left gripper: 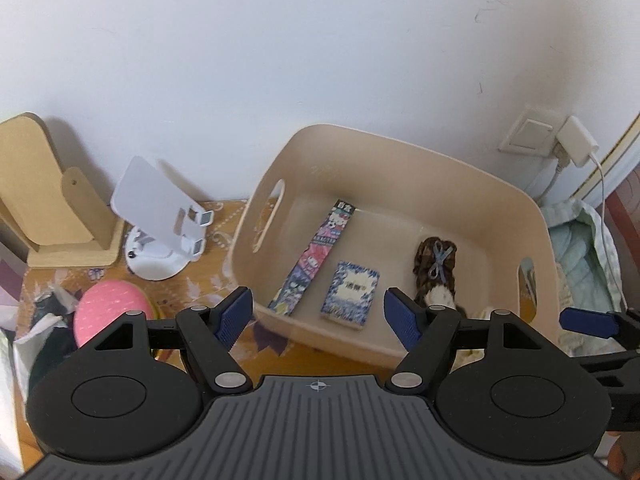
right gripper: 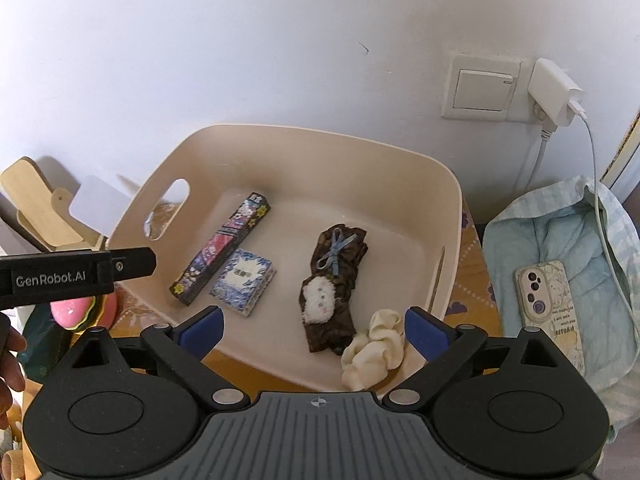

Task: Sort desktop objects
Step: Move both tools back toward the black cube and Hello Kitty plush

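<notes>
A beige bin (left gripper: 400,148) (right gripper: 320,132) stands against the wall. Inside lie a long cartoon-printed box (left gripper: 316,256) (right gripper: 224,248), a small blue-and-white box (left gripper: 352,294) (right gripper: 244,280) and a brown cloth piece (left gripper: 436,264) (right gripper: 336,280) with a blue bow and a white fluffy patch. A cream scrunchie (right gripper: 374,354) rests at the bin's near right corner. My left gripper (left gripper: 318,320) hangs open over the bin's front edge, nothing between its fingers. My right gripper (right gripper: 314,332) is wide open above the scrunchie, pads clear of it.
A pink brush (left gripper: 112,312), a white phone stand (left gripper: 160,216) and a wooden holder (left gripper: 52,200) stand left of the bin. To the right, a phone (right gripper: 548,312) lies on light blue cloth (right gripper: 580,240). A charger (right gripper: 554,92) with its cable hangs from the wall.
</notes>
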`<control>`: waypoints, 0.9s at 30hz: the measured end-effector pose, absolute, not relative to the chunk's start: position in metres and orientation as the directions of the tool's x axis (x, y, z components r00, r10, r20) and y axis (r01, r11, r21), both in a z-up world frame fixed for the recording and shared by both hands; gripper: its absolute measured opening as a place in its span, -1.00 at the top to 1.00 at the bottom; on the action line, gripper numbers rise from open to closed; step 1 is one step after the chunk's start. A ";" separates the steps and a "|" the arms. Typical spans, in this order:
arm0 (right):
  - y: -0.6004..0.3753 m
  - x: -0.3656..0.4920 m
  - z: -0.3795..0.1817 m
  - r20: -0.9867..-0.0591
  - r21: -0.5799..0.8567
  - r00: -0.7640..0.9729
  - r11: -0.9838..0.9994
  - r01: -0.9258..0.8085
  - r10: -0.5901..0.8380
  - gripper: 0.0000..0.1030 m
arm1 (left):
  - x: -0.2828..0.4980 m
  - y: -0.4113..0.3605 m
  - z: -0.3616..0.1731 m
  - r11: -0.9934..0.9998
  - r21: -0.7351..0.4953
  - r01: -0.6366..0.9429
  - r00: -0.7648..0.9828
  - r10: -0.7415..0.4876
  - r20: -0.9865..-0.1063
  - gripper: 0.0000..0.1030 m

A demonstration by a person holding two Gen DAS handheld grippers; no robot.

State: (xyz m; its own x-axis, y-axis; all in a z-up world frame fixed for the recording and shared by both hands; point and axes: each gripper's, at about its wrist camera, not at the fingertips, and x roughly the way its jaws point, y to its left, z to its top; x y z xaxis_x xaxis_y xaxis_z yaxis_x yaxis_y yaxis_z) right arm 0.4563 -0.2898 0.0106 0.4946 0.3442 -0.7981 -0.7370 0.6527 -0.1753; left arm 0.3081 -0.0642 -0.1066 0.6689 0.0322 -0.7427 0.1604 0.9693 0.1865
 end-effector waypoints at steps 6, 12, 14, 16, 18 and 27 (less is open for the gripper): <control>-0.302 0.425 0.006 -0.813 -0.147 0.471 0.662 -0.735 0.343 -0.93 | 0.286 -0.039 -0.099 0.967 0.186 0.175 0.669 0.022 -0.743 -0.44; -0.326 0.386 -0.008 -0.830 -0.105 0.450 0.699 -0.707 0.331 -0.95 | 0.259 -0.013 -0.101 0.943 0.235 0.235 0.658 0.024 -0.753 -0.44; -0.337 0.373 -0.017 -0.836 -0.086 0.446 0.725 -0.683 0.321 -0.95 | 0.250 -0.003 -0.106 0.930 0.255 0.266 0.646 0.024 -0.763 -0.44; -0.348 0.362 -0.027 -0.842 -0.062 0.443 0.762 -0.644 0.306 -0.95 | 0.242 0.006 -0.112 0.912 0.275 0.303 0.632 0.023 -0.774 -0.44; -0.359 0.352 -0.039 -0.853 -0.039 0.436 0.798 -0.601 0.287 -0.95 | 0.233 0.015 -0.120 0.887 0.299 0.351 0.617 0.022 -0.787 -0.44; -0.393 0.299 -0.078 -0.870 0.018 0.429 0.886 -0.463 0.242 -0.95 | 0.210 0.047 -0.158 0.835 0.323 0.445 0.563 0.019 -0.826 -0.44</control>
State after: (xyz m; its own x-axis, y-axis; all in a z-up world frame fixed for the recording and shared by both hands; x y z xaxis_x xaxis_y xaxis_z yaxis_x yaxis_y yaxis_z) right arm 0.2989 -0.3932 -0.0779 0.4289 0.2416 -0.8704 -0.4628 0.8863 0.0180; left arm 0.2099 0.0468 -0.1575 0.5633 0.0191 -0.8261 0.4455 0.8349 0.3231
